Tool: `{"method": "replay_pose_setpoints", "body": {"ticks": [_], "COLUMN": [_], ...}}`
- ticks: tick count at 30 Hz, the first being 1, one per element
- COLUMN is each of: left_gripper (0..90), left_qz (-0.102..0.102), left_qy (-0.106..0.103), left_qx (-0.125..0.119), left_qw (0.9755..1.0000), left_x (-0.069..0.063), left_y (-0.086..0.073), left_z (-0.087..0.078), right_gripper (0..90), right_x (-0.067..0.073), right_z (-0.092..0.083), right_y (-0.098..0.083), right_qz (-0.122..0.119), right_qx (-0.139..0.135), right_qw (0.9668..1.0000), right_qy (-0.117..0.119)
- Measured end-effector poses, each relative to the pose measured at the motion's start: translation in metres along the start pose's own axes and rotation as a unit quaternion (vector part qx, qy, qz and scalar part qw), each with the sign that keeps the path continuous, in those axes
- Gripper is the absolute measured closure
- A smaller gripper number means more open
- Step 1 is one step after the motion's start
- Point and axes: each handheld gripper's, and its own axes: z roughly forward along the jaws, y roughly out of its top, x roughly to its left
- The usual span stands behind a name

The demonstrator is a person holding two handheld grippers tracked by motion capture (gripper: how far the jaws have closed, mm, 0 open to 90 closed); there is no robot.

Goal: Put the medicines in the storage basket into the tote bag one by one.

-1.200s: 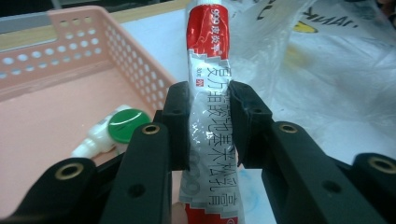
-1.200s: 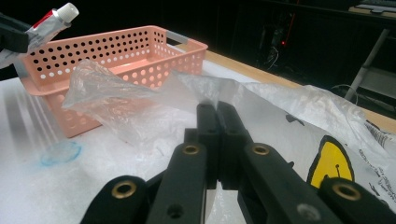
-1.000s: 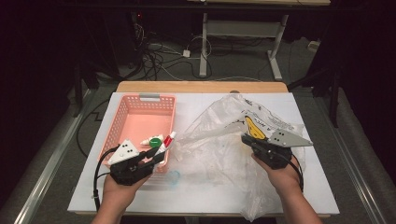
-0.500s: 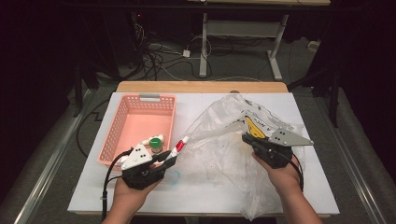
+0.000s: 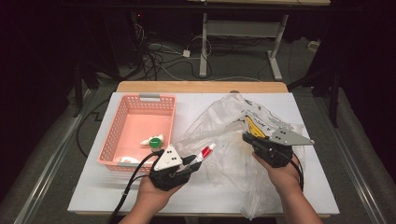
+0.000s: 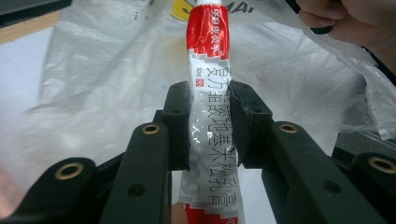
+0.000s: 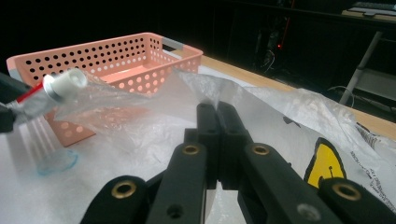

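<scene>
Dark room w/ cables on the floor and a white-legged frame behind; up front a white counter (image 5: 116, 196) w/ a wooden strip along its far edge. Pink basket (image 5: 122, 125) sits on the left half, a green-capped item (image 5: 154, 140) lying inside near its front wall.

Left gripper (image 5: 195, 160) is just right of the basket's front corner, its fingers (image 6: 176, 122) clenched on a red/white tube (image 5: 206, 152). In the left gripper view the tube (image 6: 211, 126) runs straight along the fingers, long axis lined up w/ them, crimped end back by the palm side, red section and cap end pointing away toward the plastic bag (image 6: 112, 60). From the high view the tube points up and to the right, cap end at the bag's near-left edge, raised off the counter. In the right gripper view its white cap (image 7: 65, 81) pokes in from the left, just by a lifted flap of the bag (image 7: 154, 112).

Right gripper (image 5: 246, 138) is over the bag (image 5: 219, 140) on the right half of the counter, fingers (image 7: 209, 135) fully clenched together w/ a fold of the clear film pinched at the tips, holding that part of the bag up. Yellow print on the bag lies next to the gripper. Hands are well apart.
</scene>
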Motion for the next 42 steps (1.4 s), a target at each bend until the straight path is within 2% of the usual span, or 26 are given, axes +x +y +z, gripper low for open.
{"method": "replay_pose_setpoints", "body": {"ticks": [4,11,16,22,27,31,37,42], "left_gripper": [68.5,68.5,68.5,68.4,68.4,68.4,68.3,68.3], "left_qz": [-0.006,-0.005,-0.003,-0.008,-0.002,-0.014,-0.018,-0.020], "left_qy": [-0.011,-0.006,0.011,0.018,0.026,0.037,0.037,0.052], "left_qx": [0.007,0.027,0.044,0.057,0.060,0.051,0.041,0.040], "left_qw": [0.9999,0.9996,0.9990,0.9982,0.9979,0.9979,0.9983,0.9976], "left_x": [-0.004,-0.006,-0.001,0.005,0.005,0.007,0.013,0.017], "left_y": [0.000,0.001,0.007,0.013,0.019,0.024,0.029,0.027], "left_z": [0.018,0.053,0.078,0.105,0.127,0.143,0.160,0.174], "right_gripper": [90.0,90.0,90.0,90.0,90.0,90.0,90.0,90.0], "right_x": [0.000,-0.001,-0.003,-0.004,-0.005,-0.006,-0.007,-0.008], "right_z": [-0.001,-0.001,0.000,0.001,0.002,0.002,0.001,0.002], "right_y": [0.001,0.001,0.001,0.001,0.001,0.001,0.001,0.000], "right_qz": [0.002,0.002,0.004,0.003,0.004,0.007,0.008,0.011], "right_qx": [-0.003,-0.004,-0.005,-0.006,-0.006,-0.008,-0.009,-0.007], "right_qw": [1.0000,1.0000,1.0000,1.0000,1.0000,0.9999,0.9999,0.9999], "right_qy": [-0.001,-0.002,-0.002,-0.003,-0.001,-0.002,-0.005,-0.003]}}
